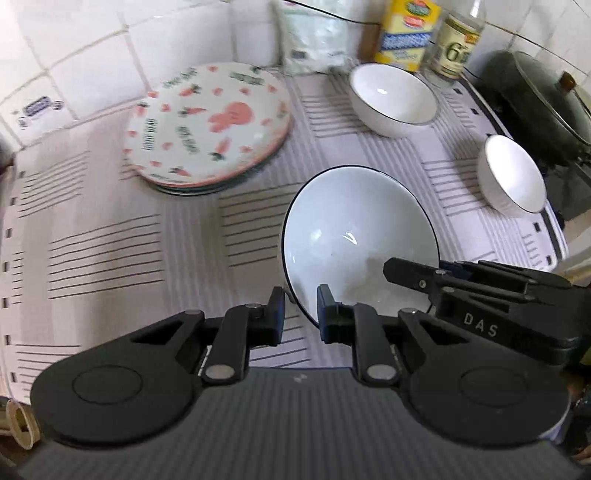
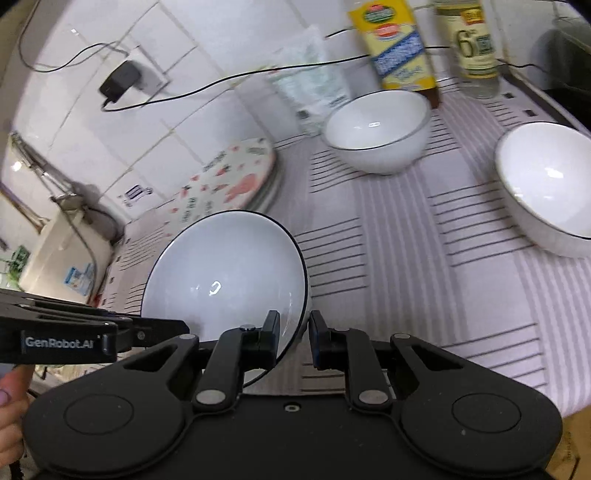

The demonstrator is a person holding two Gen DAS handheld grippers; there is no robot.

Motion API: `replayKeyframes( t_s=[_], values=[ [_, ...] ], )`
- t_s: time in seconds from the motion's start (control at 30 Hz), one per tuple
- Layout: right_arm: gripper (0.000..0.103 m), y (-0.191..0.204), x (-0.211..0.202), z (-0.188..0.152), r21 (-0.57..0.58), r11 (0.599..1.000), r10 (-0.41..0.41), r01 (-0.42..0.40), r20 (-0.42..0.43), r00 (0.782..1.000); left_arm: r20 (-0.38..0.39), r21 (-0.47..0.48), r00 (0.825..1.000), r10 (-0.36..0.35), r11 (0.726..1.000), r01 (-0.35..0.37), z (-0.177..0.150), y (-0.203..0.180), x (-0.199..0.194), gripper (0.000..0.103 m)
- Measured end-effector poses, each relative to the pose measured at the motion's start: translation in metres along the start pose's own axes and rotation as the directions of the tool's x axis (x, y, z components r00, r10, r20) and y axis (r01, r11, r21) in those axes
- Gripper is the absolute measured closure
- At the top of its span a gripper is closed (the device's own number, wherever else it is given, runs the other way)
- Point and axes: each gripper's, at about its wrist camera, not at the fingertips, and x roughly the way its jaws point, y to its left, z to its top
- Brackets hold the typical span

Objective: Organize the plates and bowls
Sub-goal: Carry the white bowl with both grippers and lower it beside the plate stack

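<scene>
table (image 1: 110,258): striped grey-white cloth covers it, carries all the crockery; tiled wall behind.
plate stack (image 1: 210,125): round ceramic plates, top one white with pink carrot print, at 11 o'clock in left wrist view; already piled, likely the sorted plates.
held bowl (image 1: 354,236): white ceramic bowl with thin dark rim, tilted on edge, probably so two grips on opposite rim sides can carry it steady; seems lifted, contact with table unclear.
far bowl (image 1: 391,98): white dark-rimmed bowl, upright at 1 o'clock near wall, well apart from held bowl; likely nesting target.
side bowl (image 1: 511,173): same kind, at 2 o'clock, beside dark lidded pan (image 1: 539,103).
yellow carton (image 1: 406,33) and clear glass bottle (image 1: 456,40): against wall at 12–1 o'clock, clutter only.
left hand-held gripper (image 1: 301,315): narrowly parted around held bowl's near rim; rim sits between pads, firm pinch not certain.
right hand-held gripper (image 2: 294,338): straddles the bowl's rim at 12 o'clock just ahead, one pad inside, one outside; looks clamped or nearly so, cannot tell.
</scene>
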Motion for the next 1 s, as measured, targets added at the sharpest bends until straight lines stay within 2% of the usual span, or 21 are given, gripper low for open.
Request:
replayKeyframes(
  t_s=[0.2,0.43,0.5,0.63,1.0],
  values=[
    [0.082,0.028,0.022,0.003,-0.050,0.998,0.032,-0.034,-0.037,0.999,0.006,-0.038,0.999,0.047,0.998,-0.047,0.002,0.029,-0.008,0.087],
    [0.082,0.053,0.052,0.009,-0.096,0.994,0.046,-0.053,-0.071,0.996,-0.051,-0.104,0.996,0.070,0.992,-0.075,0.003,0.064,0.009,0.087],
    [0.082,0.058,0.060,0.011,-0.106,0.993,0.046,-0.054,-0.075,0.996,-0.089,-0.111,0.995,0.052,0.992,-0.061,0.003,0.076,0.020,0.087],
    [0.082,0.061,0.074,0.017,-0.107,0.993,0.046,-0.055,-0.086,0.995,-0.136,-0.183,0.990,-0.022,0.983,-0.003,0.004,0.099,0.037,0.087],
    [0.082,0.074,0.097,0.020,-0.174,0.985,-0.033,0.012,-0.118,0.993,-0.176,-0.232,0.982,-0.067,0.972,0.025,0.002,0.111,0.058,0.086]
  ],
)
